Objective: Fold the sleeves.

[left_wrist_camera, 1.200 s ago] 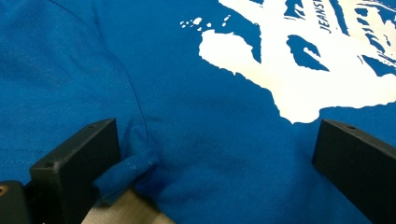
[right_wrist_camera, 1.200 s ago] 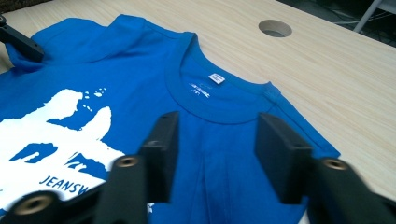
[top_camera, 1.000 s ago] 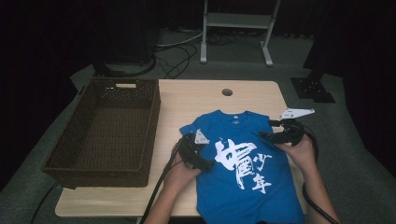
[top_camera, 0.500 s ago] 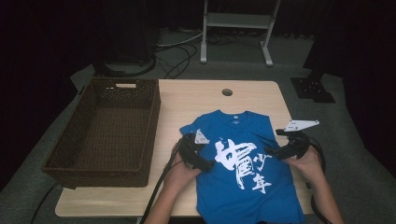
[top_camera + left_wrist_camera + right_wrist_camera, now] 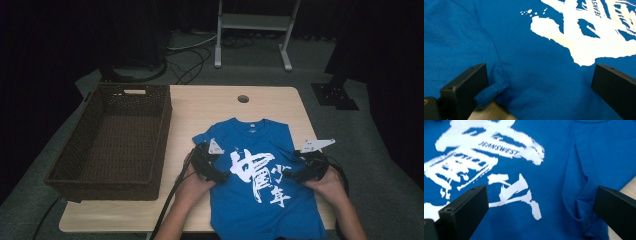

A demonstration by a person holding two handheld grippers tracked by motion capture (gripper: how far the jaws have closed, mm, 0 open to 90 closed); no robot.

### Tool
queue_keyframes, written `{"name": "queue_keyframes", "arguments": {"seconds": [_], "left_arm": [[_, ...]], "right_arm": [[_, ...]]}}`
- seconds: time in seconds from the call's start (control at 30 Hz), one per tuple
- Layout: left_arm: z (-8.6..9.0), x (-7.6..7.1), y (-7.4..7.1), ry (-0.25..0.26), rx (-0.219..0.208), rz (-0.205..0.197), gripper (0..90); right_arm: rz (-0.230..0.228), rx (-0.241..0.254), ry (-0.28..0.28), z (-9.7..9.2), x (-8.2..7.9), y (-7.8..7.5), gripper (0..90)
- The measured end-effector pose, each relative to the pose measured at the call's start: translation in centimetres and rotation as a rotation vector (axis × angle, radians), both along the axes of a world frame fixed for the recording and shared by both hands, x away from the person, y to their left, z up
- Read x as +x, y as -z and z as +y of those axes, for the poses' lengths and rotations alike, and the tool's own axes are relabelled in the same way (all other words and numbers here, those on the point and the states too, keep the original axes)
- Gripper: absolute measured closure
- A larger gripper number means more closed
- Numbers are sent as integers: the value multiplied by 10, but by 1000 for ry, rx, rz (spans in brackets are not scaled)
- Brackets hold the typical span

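Standing off to the side, I watched a person working a blue T-shirt (image 5: 260, 185) that lay flat, print up, on the near right part of the tabletop (image 5: 200, 107), hem hanging a bit over the front edge. The left tool (image 5: 218, 176) sat at the shirt's left side, about where sleeve meets body, jaws wide apart with nothing pinched. In the left gripper view a little folded nub of fabric (image 5: 491, 93) poked out right against the inside of one jaw, touching it but not squeezed. The right tool (image 5: 298, 173) was at the opposite side seam, and its jaws had just been opening; they stood fully apart over a puckered ridge of cloth (image 5: 576, 202), no grip on it.

My guess: both sides were set symmetrically so the shirt could be pinched at the armpits and folded or lifted evenly, probably heading for the empty wicker basket (image 5: 112, 140) sitting just left of it.

The print was big white brush-style Chinese characters (image 5: 257, 172). The small line "JEANSWEST" (image 5: 499, 148) read clearly in the right gripper view; the characters themselves I couldn't make out reliably.
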State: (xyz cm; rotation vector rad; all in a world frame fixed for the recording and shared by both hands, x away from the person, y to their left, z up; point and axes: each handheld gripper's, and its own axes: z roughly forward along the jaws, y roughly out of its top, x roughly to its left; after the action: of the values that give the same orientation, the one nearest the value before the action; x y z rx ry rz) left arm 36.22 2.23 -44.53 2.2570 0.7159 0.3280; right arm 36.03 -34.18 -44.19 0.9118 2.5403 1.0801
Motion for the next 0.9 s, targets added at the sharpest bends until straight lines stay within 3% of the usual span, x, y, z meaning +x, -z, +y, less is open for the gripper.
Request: {"name": "queue_keyframes", "arguments": {"seconds": [0.1,0.63,0.9], "left_arm": [[0,0,0,0,-1,0,1],[-3,-2,0,11,1,3,0],[-11,-14,0,23,8,8,0]], "right_arm": [[-4,-40,-8,3,0,4,0],[-5,-38,12,1,-7,4,0],[4,-50,22,-3,-20,3,0]]}}
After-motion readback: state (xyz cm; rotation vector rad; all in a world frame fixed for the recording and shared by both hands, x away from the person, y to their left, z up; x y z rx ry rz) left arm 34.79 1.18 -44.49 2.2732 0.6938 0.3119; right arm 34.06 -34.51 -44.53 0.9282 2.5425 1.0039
